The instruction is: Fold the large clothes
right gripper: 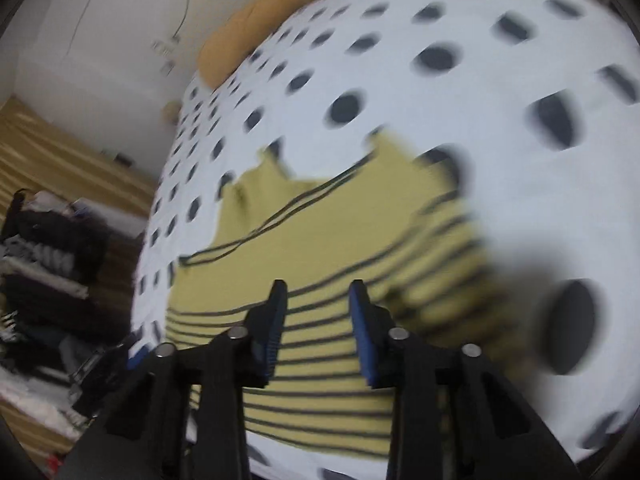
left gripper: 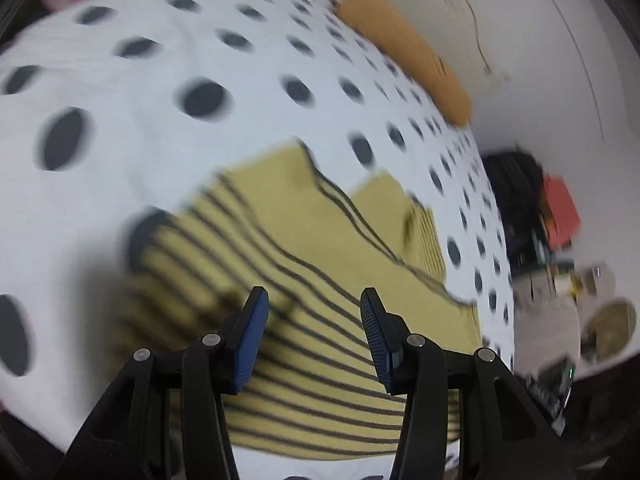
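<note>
My left fingers (left gripper: 314, 300) hung released over the sweater (left gripper: 320, 240) — nothing between them. My right fingers (right gripper: 318, 294) too — parted, empty, above the bed (right gripper: 480, 40).

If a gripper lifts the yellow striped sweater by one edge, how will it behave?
The yellow striped sweater probably droops: it lies folded over itself with soft creases. Its ribbed knit likely grips well. It may drag across the dotted bedsheet rather than lift whole.
</note>
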Motion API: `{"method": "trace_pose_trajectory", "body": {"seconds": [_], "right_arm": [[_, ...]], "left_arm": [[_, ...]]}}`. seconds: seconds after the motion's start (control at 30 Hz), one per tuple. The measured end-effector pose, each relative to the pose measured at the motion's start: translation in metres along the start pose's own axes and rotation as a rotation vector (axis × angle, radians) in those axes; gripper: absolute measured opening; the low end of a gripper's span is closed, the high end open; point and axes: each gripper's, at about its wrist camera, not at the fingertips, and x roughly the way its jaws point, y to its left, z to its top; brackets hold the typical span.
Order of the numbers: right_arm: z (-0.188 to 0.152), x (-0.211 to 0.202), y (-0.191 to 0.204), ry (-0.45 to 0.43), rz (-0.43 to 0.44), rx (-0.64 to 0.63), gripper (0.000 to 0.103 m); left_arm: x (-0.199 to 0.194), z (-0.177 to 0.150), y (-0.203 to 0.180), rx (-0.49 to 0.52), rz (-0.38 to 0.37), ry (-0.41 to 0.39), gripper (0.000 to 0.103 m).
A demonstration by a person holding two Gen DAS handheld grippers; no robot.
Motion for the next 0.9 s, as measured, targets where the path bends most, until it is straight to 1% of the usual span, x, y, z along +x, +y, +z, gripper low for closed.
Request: {"method": "trace_pose_trajectory", "body": {"seconds": [0.03,0.07,0.1,0.13,0.17,0.2,0.27,0.3,0.33,0.37,0.43,0.5,0.53,0.57,0.6,0.63,0.67,0.7,0.73,0.77,0.83,0.9], "right_arm": [[-0.013,0.009,0.012,0.037,0.041,-0.002,0.028],[-0.015,0.031,0.026,0.087,0.06,-0.011,0.028],[-0.017,0.052,0.04,0.129,0.048,-0.032,0.028],[-0.021,0.068,0.048,0.156,0.039,-0.053,0.028],[-0.024,0.088,0.055,0.197,0.008,-0.085,0.027],[-0.024,0.103,0.059,0.215,-0.051,-0.106,0.024],[-0.018,0.124,0.057,0.209,-0.136,-0.131,0.003],[-0.012,0.129,0.053,0.206,-0.147,-0.116,0.001],[-0.005,0.131,0.047,0.201,-0.133,-0.088,0.0],[0.004,0.132,0.041,0.187,-0.13,-0.06,0.0],[0.018,0.127,0.036,0.166,-0.128,-0.018,0.0],[0.02,0.111,0.041,0.149,-0.096,-0.009,0.0],[0.017,0.098,0.048,0.138,-0.068,-0.026,0.0],[0.009,0.085,0.056,0.133,-0.03,-0.05,0.0],[0.001,0.079,0.061,0.137,-0.014,-0.058,0.001],[-0.009,0.075,0.064,0.146,0.004,-0.061,0.002],[-0.022,0.074,0.065,0.166,0.016,-0.064,0.002],[-0.033,0.081,0.065,0.193,-0.001,-0.071,0.002],[-0.046,0.092,0.061,0.235,-0.073,-0.096,0.001],[-0.054,0.103,0.054,0.261,-0.119,-0.112,0.0],[-0.059,0.105,0.045,0.243,-0.096,-0.086,0.0],[-0.056,0.093,0.053,0.233,-0.093,-0.051,0.001]], "left_arm": [[0.02,-0.001,-0.011,0.024,-0.013,0.044,0.047],[0.042,-0.006,-0.019,0.045,-0.022,0.094,0.047],[0.058,-0.009,-0.023,0.059,-0.011,0.122,0.047],[0.075,-0.012,-0.028,0.091,0.025,0.14,0.047],[0.092,-0.012,-0.032,0.133,0.08,0.139,0.046],[0.102,-0.012,-0.03,0.155,0.116,0.132,0.046],[0.115,-0.002,-0.024,0.14,0.142,0.116,0.04],[0.118,0.004,-0.021,0.122,0.141,0.113,0.037],[0.12,0.013,-0.017,0.1,0.147,0.104,0.028],[0.123,0.019,-0.014,0.086,0.148,0.103,0.022],[0.12,0.026,-0.009,0.053,0.113,0.111,0.018],[0.097,0.026,-0.004,0.038,0.087,0.098,0.018],[0.078,0.021,-0.002,0.037,0.089,0.071,0.02],[0.063,0.015,-0.001,0.039,0.097,0.048,0.029],[0.047,0.008,0.003,0.035,0.107,0.025,0.037],[0.026,-0.002,0.011,0.018,0.118,0.0,0.051],[0.007,-0.013,0.019,-0.002,0.123,-0.027,0.058],[-0.007,-0.024,0.028,-0.024,0.134,-0.036,0.058],[-0.017,-0.033,0.036,-0.038,0.143,-0.034,0.058],[-0.025,-0.041,0.042,-0.051,0.141,-0.027,0.058],[-0.039,-0.057,0.056,-0.08,0.137,-0.003,0.058],[-0.044,-0.071,0.061,-0.084,0.126,0.018,0.063]]}}
